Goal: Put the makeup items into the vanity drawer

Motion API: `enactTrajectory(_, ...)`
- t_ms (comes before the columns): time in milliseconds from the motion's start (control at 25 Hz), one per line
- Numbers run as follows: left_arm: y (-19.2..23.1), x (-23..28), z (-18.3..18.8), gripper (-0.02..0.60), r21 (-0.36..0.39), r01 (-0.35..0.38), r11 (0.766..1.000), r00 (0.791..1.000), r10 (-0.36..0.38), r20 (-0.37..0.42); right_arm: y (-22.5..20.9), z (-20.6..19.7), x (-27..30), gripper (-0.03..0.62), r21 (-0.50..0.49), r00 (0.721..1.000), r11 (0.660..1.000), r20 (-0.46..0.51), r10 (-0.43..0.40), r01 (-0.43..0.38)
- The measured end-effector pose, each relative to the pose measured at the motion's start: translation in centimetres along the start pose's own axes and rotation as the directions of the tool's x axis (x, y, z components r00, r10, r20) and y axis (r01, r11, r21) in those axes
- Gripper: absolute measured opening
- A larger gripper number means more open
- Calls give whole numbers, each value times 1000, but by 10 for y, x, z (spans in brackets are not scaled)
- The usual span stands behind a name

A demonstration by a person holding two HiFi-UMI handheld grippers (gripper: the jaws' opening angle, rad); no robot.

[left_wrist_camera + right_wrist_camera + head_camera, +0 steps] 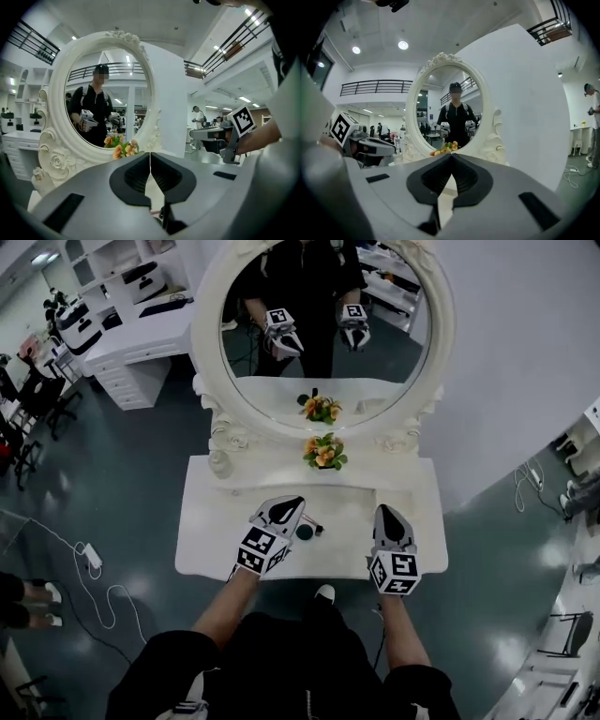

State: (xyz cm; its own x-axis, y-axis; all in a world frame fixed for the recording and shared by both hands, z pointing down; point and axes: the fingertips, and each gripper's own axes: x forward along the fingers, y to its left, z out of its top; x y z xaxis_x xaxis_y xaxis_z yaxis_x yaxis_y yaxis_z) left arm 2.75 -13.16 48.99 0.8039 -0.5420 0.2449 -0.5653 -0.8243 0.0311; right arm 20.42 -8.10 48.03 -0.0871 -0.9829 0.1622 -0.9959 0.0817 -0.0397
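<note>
A dark makeup item (305,532) lies just beside the left tool (292,504).

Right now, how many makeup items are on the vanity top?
2: a round dark item and a smaller one beside it, by the left gripper; more may hide beneath it.

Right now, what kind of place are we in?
Likely a big open lab or office hall, not a home. A white vanity table with an oval mirror stands on open floor. White desks and office chairs sit at left, and a mezzanine railing runs overhead.
</note>
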Motion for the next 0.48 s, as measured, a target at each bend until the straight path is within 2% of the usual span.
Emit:
enactTrajectory(240,20,7,15,21,-45,-145,988,989,146,27,-11,11,44,8,-35,989,988,-5,150,-150)
enactTrajectory(480,38,5,16,21,-60,-220,974,975,222,23,-8,16,65,7,-43,977,976,-5,215,-215)
